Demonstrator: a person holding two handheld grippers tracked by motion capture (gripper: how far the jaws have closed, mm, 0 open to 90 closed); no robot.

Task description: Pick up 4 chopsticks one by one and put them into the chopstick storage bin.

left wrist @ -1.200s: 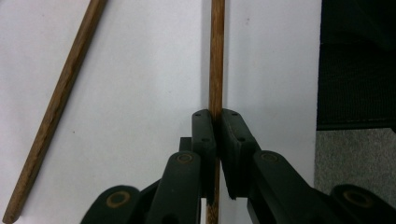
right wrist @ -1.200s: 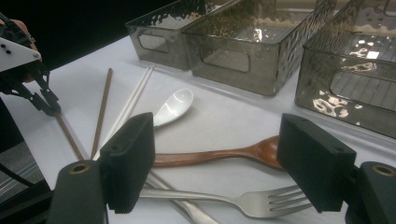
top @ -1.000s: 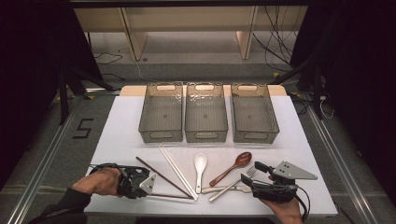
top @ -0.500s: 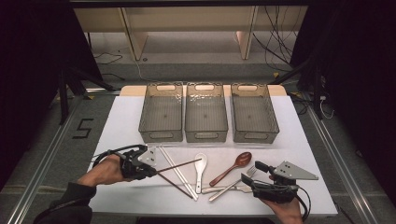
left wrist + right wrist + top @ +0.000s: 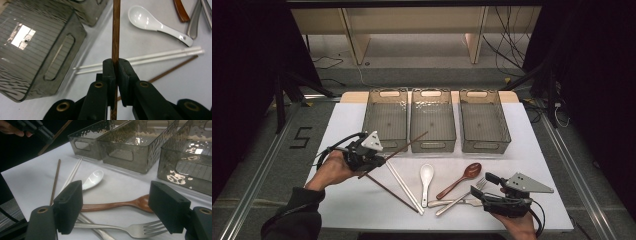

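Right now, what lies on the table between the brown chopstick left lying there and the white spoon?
The pair of white chopsticks lies between the brown chopstick and the white spoon, as the high view shows.

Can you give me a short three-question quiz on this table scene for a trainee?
1. True or false: the left gripper is shut on a brown chopstick.
2. How many clear bins stand in the row at the far side of the table?
3. Which thing lies nearest the open right gripper? A: the white spoon B: the fork C: the white chopsticks

Key:
1. True. In the left gripper view the jaws pinch the stick, which is lifted off the table.
2. Three: the left bin, the middle bin and the right bin, all empty.
3. B. The fork's prongs lie just in front of its jaws.
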